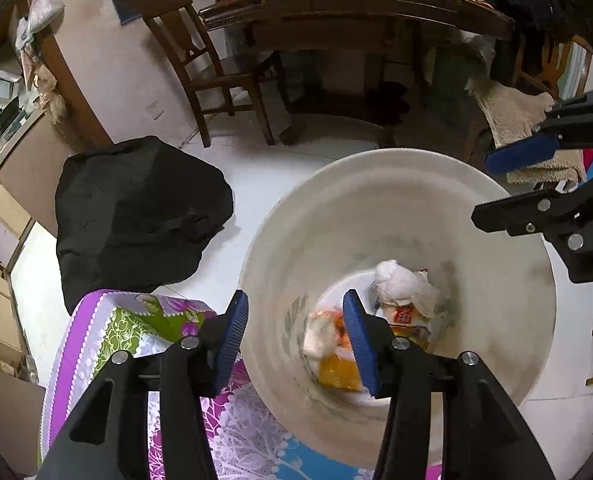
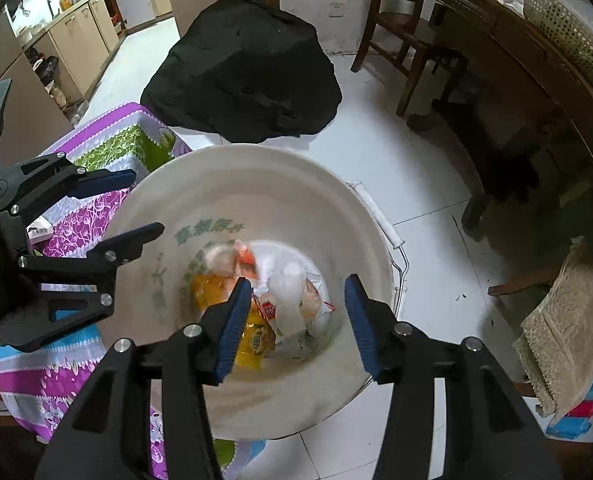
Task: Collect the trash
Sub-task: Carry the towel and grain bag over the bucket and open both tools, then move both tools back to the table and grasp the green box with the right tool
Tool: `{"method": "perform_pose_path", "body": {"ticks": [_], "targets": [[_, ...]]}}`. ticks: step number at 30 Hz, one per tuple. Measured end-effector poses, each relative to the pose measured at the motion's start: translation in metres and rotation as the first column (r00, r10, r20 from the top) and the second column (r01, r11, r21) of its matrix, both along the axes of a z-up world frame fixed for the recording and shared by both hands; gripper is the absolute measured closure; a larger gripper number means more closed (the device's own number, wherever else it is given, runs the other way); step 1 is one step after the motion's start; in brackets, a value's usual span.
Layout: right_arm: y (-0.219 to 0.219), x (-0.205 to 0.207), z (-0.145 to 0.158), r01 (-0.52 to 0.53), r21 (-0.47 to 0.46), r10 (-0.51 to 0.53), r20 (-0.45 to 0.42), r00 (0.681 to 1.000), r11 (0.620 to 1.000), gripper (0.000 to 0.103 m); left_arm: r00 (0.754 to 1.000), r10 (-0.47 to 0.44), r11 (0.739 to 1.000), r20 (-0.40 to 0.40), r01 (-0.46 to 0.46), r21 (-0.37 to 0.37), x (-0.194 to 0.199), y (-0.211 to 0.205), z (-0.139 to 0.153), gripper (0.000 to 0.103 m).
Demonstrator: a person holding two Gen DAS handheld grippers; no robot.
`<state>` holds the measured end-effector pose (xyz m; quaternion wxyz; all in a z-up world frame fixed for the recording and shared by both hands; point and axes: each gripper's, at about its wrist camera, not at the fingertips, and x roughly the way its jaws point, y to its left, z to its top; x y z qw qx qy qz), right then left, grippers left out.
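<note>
Off-white plastic bucket (image 2: 200, 200) on pale tiled floor (image 2: 396, 168), wide mouth, faded green print on inner wall, wire handle w/ white grip hanging down its far right side. Trash (image 2: 272, 300) piled at the bottom: yellow-orange snack wrapper, white crumpled tissue wads, a small packet w/ red label, some clear-white wrap. Blurred in left wrist view, sharper in right wrist view.

Left gripper (image 1: 294, 336) over the bucket's near-left rim, blue pads apart, nothing between them; only bucket wall and trash far below seen thru the gap. Right gripper (image 2: 294, 320) above the bucket mouth, pads likewise spread, nothing pinched, trash well beneath. Each gripper visible in the other's cam, both tilted down into the opening.

Purple/green/blue floral cloth (image 2: 108, 148) on a surface just beside the bucket, on its left. Black bag (image 2: 244, 68) slumped on floor behind bucket. Wooden chair (image 1: 212, 68) and dark wooden table (image 1: 356, 4) farther back; beige towel (image 2: 568, 328) draped at right.
</note>
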<state>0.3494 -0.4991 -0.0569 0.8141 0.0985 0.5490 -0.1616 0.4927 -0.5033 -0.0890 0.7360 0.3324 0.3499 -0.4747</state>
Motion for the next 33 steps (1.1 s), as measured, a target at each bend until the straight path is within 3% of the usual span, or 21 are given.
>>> {"method": "perform_pose_path", "body": {"ticks": [11, 15, 26, 31, 33], "targets": [[0.01, -0.009, -0.01, -0.018, -0.026, 0.018, -0.017, 1.0, 0.999, 0.056, 0.999, 0.039, 0.999, 0.012, -0.039, -0.008, -0.004, 0.015, 0.0, 0.053], [0.02, -0.013, -0.015, -0.032, -0.051, 0.031, -0.017, 0.999, 0.998, 0.056, 0.996, 0.065, 0.998, 0.064, -0.065, -0.01, -0.011, 0.023, -0.002, 0.053], [0.043, -0.022, -0.007, -0.019, -0.089, 0.024, 0.062, 0.998, 0.996, 0.056, 0.985, 0.108, 0.993, 0.132, -0.101, -0.058, -0.042, 0.057, 0.005, 0.053], [0.056, -0.028, 0.0, -0.006, -0.064, 0.016, 0.148, 0.989, 0.998, 0.056, 0.975, 0.173, 0.984, 0.137, -0.164, -0.072, -0.046, 0.089, 0.002, 0.047], [0.069, -0.029, 0.002, 0.001, -0.103, 0.018, 0.187, 0.982, 0.995, 0.056, 0.967, 0.213, 0.976, 0.139, -0.203, -0.081, -0.044, 0.106, -0.002, 0.046]]}}
